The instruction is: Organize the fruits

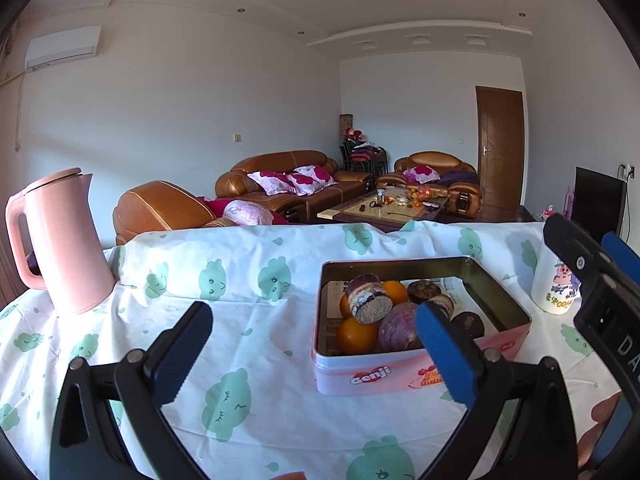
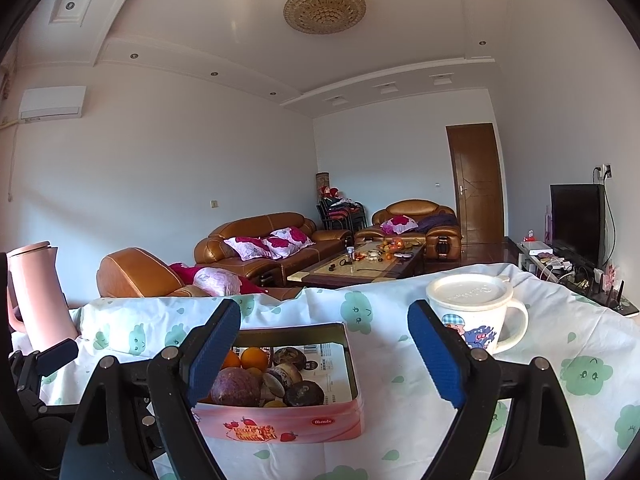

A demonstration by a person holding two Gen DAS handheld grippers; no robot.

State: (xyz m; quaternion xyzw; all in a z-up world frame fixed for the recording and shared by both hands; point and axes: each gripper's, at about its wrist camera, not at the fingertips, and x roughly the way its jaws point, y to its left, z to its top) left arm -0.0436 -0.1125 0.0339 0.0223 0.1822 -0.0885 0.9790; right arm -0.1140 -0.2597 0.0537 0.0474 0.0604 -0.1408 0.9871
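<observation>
Living room with brown sofas behind a table [image 1: 248, 280] draped in a white cloth printed with green figures; a pink kettle [image 1: 60, 244] stands at its far left corner and a lidded mug [image 2: 476, 312] toward its far right edge. Mid-table, an open pink tin [image 1: 400, 376] holds oranges [image 1: 357, 335], a purple fruit [image 2: 235, 386] and dark round pieces, piled loosely. Left gripper [image 1: 314, 344] and right gripper [image 2: 324, 348] both hang spread and empty before the tin; the oranges look firm, smooth and liable to roll, best pinched across their widest part.

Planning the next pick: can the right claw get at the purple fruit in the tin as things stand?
Probably yes. The right claw is open and empty, the tin has no lid, and the purple fruit lies on top at the near edge.
</observation>
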